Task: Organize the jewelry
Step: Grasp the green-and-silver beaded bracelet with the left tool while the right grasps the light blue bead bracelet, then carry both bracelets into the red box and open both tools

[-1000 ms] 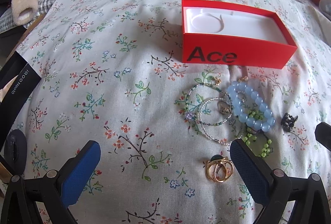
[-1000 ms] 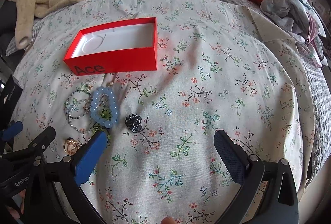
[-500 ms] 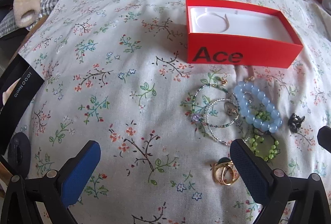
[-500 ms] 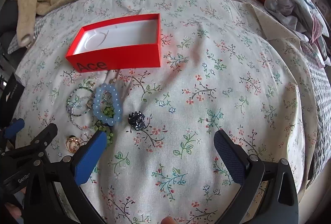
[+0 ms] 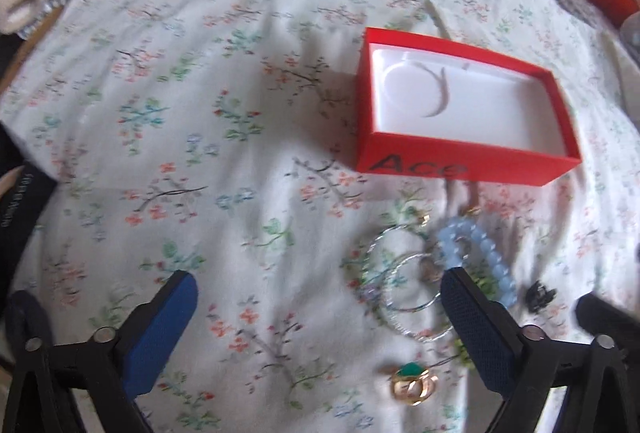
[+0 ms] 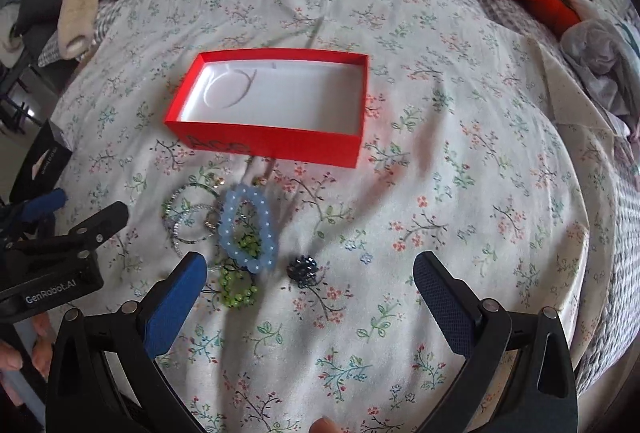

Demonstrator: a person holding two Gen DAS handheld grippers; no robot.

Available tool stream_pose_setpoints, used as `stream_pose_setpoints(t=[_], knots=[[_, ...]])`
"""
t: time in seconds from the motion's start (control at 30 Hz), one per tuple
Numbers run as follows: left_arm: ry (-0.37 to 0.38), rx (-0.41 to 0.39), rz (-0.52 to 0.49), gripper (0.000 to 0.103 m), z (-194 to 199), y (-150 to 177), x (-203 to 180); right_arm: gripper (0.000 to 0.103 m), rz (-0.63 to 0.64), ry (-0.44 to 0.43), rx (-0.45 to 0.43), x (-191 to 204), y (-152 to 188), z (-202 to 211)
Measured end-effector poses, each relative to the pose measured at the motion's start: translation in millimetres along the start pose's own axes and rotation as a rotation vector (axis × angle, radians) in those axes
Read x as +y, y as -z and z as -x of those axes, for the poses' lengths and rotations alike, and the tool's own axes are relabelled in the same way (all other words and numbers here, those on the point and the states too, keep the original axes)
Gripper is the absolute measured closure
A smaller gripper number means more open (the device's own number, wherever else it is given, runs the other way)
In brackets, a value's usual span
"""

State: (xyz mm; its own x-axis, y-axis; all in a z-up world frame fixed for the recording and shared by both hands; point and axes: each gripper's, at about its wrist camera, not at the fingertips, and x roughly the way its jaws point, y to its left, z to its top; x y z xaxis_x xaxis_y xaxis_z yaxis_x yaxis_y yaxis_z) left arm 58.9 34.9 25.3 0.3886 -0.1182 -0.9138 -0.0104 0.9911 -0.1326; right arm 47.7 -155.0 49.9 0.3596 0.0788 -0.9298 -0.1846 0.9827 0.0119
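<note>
Lying near red box [image 6: 280, 145], blue bracelet [image 6: 248, 229], hair claw [image 6: 303, 270]

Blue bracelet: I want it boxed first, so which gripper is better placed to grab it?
Probably the right gripper: it is open, with the blue bracelet just ahead by its left finger. The left gripper, also open, has its right finger covering part of it.

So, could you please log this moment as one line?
left gripper: open, empty | right gripper: open, empty | red box: no jewelry inside | blue bead bracelet: on bedspread
</note>
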Motion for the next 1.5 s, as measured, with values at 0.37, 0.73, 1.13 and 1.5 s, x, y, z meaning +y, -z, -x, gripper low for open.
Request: stream_pose_setpoints(t=[0.37, 0.73, 1.13, 1.5], knots=[[0.277, 0.098, 0.096, 0.059, -56, -5, 14, 0.038, -0.061, -0.237, 0.13, -18, -7, -69], [0.262, 0.128, 0.063, 0.098, -84, -15, 0, 0.077, -0.104, -0.319, 0.145, -18, -25, -97], [0.272, 0.095, 0.053, 0.103, -76, -12, -9, 0.088, -0.048, -0.251, 0.118, -9, -23, -98], [0.289, 0.057, 0.057, 0.103, -59, 0, -1, 0.091, 0.074, -0.127, 0.092, 12, -17, -95]])
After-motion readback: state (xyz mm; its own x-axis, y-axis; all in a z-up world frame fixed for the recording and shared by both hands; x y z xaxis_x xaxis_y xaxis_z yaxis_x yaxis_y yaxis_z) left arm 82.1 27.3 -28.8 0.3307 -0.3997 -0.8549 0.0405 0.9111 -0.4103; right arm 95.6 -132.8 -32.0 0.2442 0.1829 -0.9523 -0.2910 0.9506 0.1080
